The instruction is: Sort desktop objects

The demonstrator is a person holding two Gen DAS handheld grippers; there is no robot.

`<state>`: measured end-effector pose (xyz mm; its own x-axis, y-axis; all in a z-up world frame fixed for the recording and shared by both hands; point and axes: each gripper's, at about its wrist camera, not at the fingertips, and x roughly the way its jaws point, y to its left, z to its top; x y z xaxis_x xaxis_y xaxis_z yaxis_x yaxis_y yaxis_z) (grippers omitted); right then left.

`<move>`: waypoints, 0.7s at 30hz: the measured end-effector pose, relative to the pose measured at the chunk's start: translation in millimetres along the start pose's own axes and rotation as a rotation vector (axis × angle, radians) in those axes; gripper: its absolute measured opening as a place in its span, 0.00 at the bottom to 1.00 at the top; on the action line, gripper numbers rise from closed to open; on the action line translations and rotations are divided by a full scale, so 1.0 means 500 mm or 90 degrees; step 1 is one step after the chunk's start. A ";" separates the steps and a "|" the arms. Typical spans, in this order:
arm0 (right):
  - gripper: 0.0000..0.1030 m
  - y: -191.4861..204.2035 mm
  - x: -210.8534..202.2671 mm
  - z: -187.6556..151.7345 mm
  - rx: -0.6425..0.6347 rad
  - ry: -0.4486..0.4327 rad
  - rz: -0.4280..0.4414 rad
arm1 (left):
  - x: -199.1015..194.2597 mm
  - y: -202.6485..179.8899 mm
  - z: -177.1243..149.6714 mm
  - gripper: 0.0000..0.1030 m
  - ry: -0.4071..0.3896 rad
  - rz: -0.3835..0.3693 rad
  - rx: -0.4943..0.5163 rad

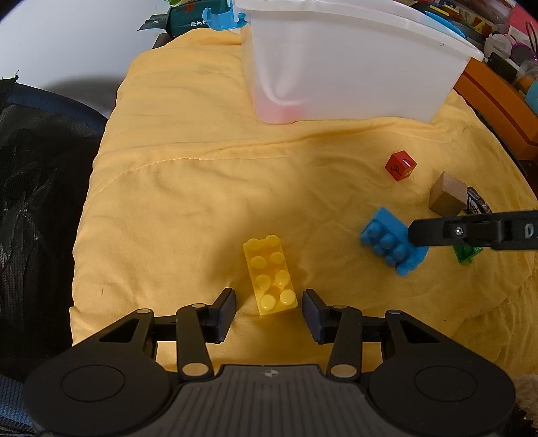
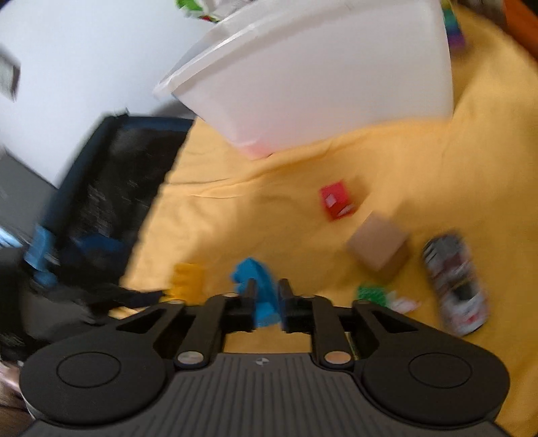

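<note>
My left gripper (image 1: 269, 312) hangs open over the yellow cloth (image 1: 185, 208), and the yellow brick (image 1: 270, 275) lies studs-up with its near end between the two fingers, a gap on each side, neither pad touching. In my right wrist view the right gripper (image 2: 267, 302) has its fingers drawn in on the blue brick (image 2: 259, 289), which sits wedged between the pads; the picture is blurred, but I read it as a grip. From the left camera that same blue brick (image 1: 390, 240) is tilted, with one black finger of the right gripper laid across its right end.

Just beyond it is a small green piece (image 2: 371, 292), then a plain brown block (image 1: 447, 198) and, beside it, a silver toy car (image 2: 454, 285) whose markings are too smeared to read. Farther back sits a red cube (image 1: 400, 165) with a dark curly mark on one face that I cannot make out.

At the far edge of the cloth stands the white bin (image 1: 353, 67). Behind it to the left lies a dark green packet (image 1: 185, 16) with pale printed characters, too small to read.
</note>
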<state>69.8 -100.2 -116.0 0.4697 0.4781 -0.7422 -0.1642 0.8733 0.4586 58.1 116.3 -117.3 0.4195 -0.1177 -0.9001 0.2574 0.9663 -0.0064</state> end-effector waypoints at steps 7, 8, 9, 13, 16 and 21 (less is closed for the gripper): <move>0.34 0.096 -0.016 -0.021 -0.244 -0.050 -0.127 | -0.001 0.000 -0.001 0.47 -0.001 0.000 -0.002; 0.34 0.104 -0.018 -0.024 -0.266 -0.052 -0.126 | -0.001 0.000 -0.001 0.47 -0.001 0.000 -0.002; 0.34 0.112 -0.020 -0.026 -0.287 -0.052 -0.127 | -0.001 0.001 -0.001 0.47 -0.001 0.000 -0.001; 0.34 0.131 -0.012 -0.032 -0.330 -0.043 -0.120 | -0.002 0.001 -0.001 0.47 -0.001 -0.001 -0.004; 0.34 0.152 -0.006 -0.038 -0.374 -0.036 -0.122 | -0.003 0.000 -0.002 0.47 -0.001 0.000 -0.004; 0.24 0.160 0.035 -0.058 -0.415 0.014 -0.149 | -0.003 -0.002 -0.002 0.47 -0.001 0.000 -0.004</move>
<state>39.8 -19.2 -106.1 0.5401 0.2662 -0.7984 -0.5520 0.8281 -0.0973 56.5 115.9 -116.2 0.4215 -0.1181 -0.8991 0.2513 0.9679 -0.0093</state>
